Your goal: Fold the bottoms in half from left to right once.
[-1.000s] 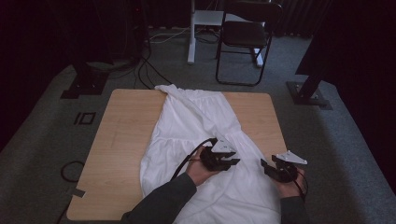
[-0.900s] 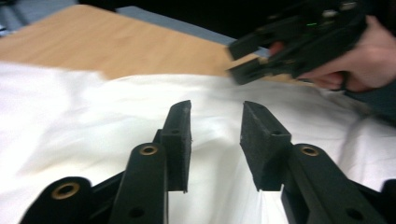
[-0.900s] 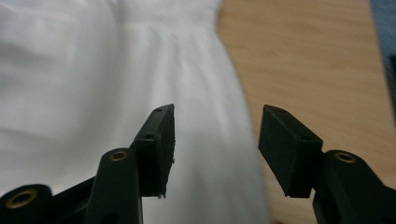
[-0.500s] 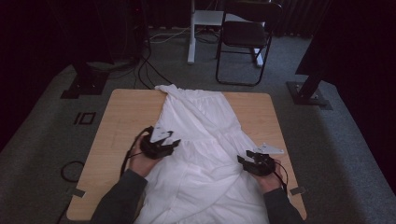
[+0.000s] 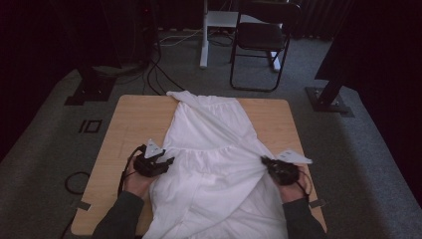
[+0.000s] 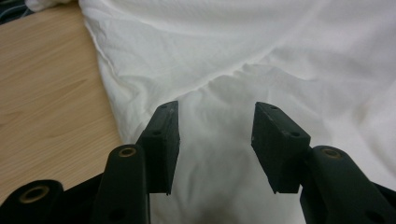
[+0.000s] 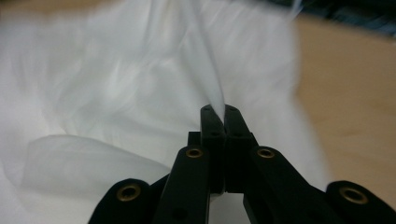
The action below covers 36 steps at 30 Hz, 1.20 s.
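A white garment [image 5: 214,149] lies spread lengthwise on the wooden table [image 5: 134,119]. My left gripper [image 5: 168,162] sits at the garment's left edge. In the left gripper view its jaws [image 6: 215,106] stand apart just above the white cloth [image 6: 280,56]; they have just been opening, and nothing is pinched between them. My right gripper [image 5: 265,162] is at the garment's right edge. In the right gripper view its jaws [image 7: 219,109] have just closed flat together on a thin raised fold of the blurred cloth [image 7: 116,84].
Bare wood lies left of the garment [image 6: 42,93] and right of it [image 7: 345,93]. Beyond the table stand a black folding chair [image 5: 261,40], a white post [image 5: 204,40], two black stand bases [image 5: 92,87] [image 5: 331,99] and floor cables [image 5: 154,69].
My left hand has swept from the middle of the garment to its left edge. My right hand has shifted a little inward and now pinches a fold at the right edge.
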Each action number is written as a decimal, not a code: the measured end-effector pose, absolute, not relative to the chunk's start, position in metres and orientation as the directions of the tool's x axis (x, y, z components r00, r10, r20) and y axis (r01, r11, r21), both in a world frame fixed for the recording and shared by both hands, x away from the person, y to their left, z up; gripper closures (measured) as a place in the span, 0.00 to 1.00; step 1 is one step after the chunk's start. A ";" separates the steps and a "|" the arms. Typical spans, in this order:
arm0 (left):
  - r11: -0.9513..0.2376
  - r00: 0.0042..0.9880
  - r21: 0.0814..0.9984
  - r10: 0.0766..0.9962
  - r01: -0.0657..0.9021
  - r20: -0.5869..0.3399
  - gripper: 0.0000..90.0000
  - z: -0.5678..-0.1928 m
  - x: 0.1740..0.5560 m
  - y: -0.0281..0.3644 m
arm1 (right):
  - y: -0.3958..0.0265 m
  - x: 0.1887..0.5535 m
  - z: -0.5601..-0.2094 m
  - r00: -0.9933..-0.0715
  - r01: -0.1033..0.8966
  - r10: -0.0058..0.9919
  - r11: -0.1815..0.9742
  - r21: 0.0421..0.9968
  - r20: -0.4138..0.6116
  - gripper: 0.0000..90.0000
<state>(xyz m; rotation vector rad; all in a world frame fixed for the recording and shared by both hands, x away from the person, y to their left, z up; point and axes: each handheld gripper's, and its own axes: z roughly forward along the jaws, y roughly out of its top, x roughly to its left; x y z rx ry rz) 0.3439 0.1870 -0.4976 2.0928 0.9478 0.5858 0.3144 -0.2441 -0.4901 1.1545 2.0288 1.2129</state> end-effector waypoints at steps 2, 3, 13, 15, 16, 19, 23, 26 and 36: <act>-0.461 0.635 0.779 0.765 0.425 0.107 0.57 -0.500 0.343 0.179 | -0.266 0.309 -0.475 -0.422 0.366 0.907 0.166 0.916 0.004 0.99; -0.464 0.640 0.778 0.761 0.424 0.105 0.56 -0.500 0.343 0.176 | -0.276 0.309 -0.473 -0.359 0.356 0.933 0.163 0.920 -0.027 0.99; -0.526 0.686 0.724 0.721 0.446 0.101 0.53 -0.528 0.337 0.138 | -0.306 0.342 -0.550 -0.293 0.613 0.956 0.206 0.763 -0.022 0.99; -0.538 0.679 0.706 0.726 0.460 0.111 0.52 -0.536 0.336 0.133 | -0.306 0.345 -0.553 -0.296 0.626 0.955 0.213 0.750 -0.023 0.99; -0.543 0.672 0.695 0.732 0.471 0.116 0.52 -0.541 0.336 0.131 | -0.306 0.345 -0.554 -0.297 0.630 0.954 0.217 0.746 -0.026 0.99; -0.568 0.672 0.665 0.729 0.484 0.133 0.57 -0.548 0.338 0.129 | -0.301 0.348 -0.560 -0.301 0.652 0.953 0.231 0.722 -0.033 0.99; -0.612 0.680 0.641 0.709 0.463 0.186 0.89 -0.547 0.343 0.131 | -0.299 0.348 -0.560 -0.302 0.659 0.953 0.227 0.717 -0.024 0.98; -0.630 0.668 0.625 0.710 0.461 0.224 0.94 -0.546 0.351 0.136 | -0.295 0.348 -0.560 -0.318 0.660 0.948 0.220 0.718 0.001 0.99; -0.566 0.485 0.585 0.818 0.581 0.310 0.95 -0.541 0.396 0.194 | -0.231 0.349 -0.560 -0.491 0.615 0.870 0.303 0.728 0.053 0.99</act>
